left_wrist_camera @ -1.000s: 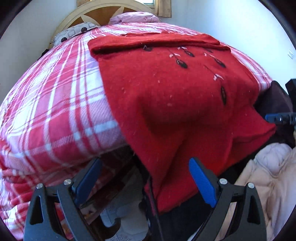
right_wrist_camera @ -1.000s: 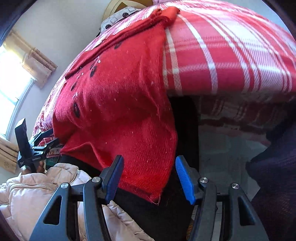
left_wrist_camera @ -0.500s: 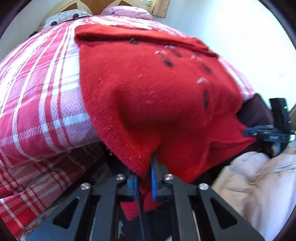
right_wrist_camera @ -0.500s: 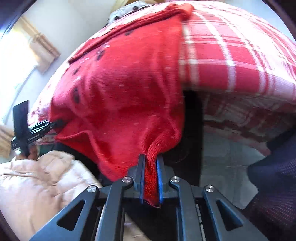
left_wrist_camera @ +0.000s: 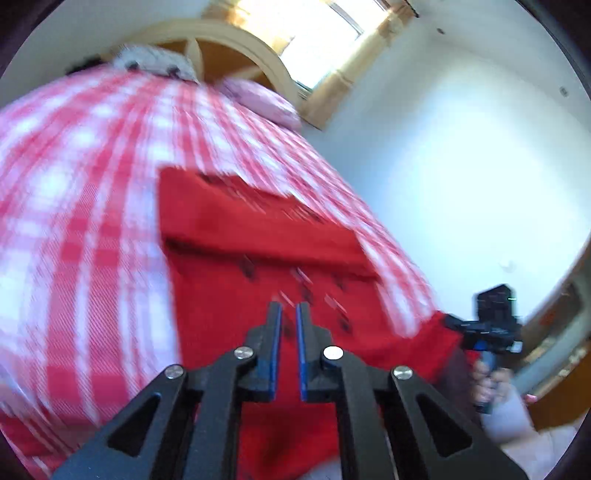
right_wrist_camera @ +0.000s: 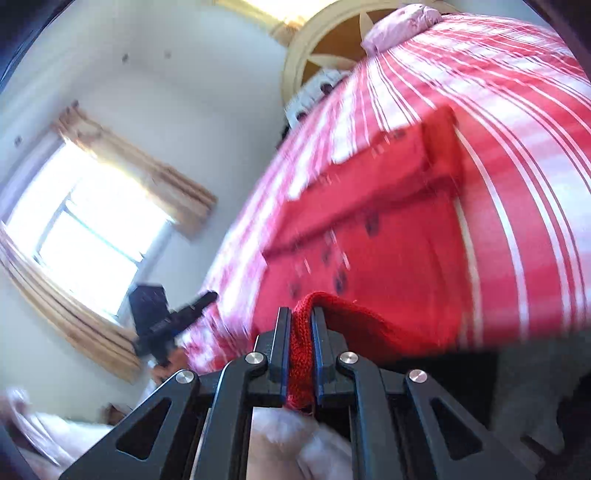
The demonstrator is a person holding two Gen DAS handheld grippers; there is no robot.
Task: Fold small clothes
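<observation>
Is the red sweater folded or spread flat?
Partly folded: red sweater has its top flap doubled over; right claw pinches the hem.

One red knitted sweater (left_wrist_camera: 236,317) with small dark motifs lies near the foot edge of one bed under a red-and-white plaid cover (left_wrist_camera: 85,206). Two pillows sit at the head edge: one pink (left_wrist_camera: 258,99), one white with dark spots (left_wrist_camera: 155,62). Two black grippers (left_wrist_camera: 288,314) (right_wrist_camera: 301,317).

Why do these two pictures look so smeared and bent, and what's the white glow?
Left wrist view: motion blur streaks the plaid bedspread and red sweater; the window is blown out. Right wrist view: the same smear, window glaring; the fisheye lens bends the walls.
</observation>
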